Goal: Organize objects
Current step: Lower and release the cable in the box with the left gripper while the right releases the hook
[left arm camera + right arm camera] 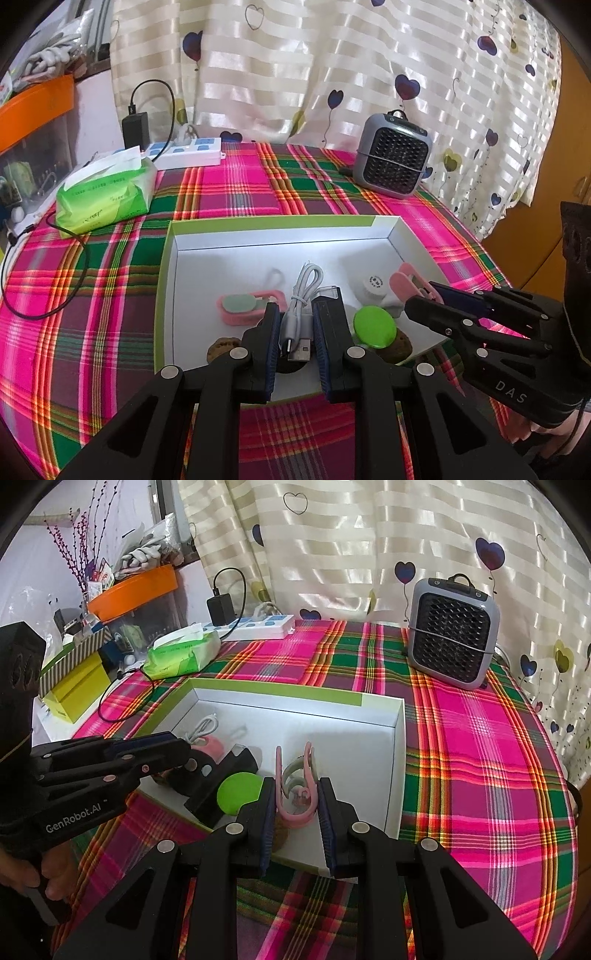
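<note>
Between my left gripper's (295, 332) pads I hold a coiled white USB cable (301, 306) over the near edge of the white box (280, 221). Beside it, my right gripper (297, 808) is clamped on a pink hair clip (295, 797), with a green disc (238, 794) just left.
</note>
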